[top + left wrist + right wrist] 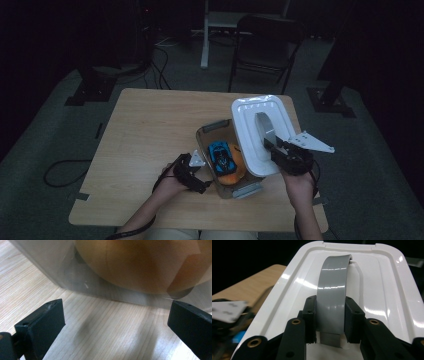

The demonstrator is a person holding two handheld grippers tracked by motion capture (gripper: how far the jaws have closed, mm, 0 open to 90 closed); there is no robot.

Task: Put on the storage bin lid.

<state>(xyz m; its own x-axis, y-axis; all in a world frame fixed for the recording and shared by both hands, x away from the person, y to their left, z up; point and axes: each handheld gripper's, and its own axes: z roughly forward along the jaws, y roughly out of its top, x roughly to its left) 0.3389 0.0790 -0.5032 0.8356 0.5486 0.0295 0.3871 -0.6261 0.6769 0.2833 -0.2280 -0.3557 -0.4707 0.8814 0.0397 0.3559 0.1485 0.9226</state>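
- High view: the white lid (257, 132) is off the clear storage box (226, 159) and hangs tilted above the box's right rim, carried by its grey handle (265, 127) in the right gripper (272, 146). I judge the opening step done, or, if the lid is going on, the closing step not yet done; the picture does not settle which. The box sits near the front edge of the table (145, 130), with a blue toy car (220, 154) and an orange object (231, 172) inside. The left gripper (200, 186) lies on the table at the box's left wall, near the front corner. The room is dim, so the box's far end under the lid and what the orange object is stay hard to make out.
- Left gripper view: the fingers (47, 320) stand wide apart with nothing between them, just short of the box wall (82, 285). Through the cloudy plastic the orange object (130, 262) is a blurred rounded mass, cut off at the top.
- Right gripper view: the fingers (310, 315) are clamped on the grey handle (332, 297), one on each side. The lid's white top (382, 290) rises beyond the fingers; its near edge is cut off, and the box to its left is a dark blur.
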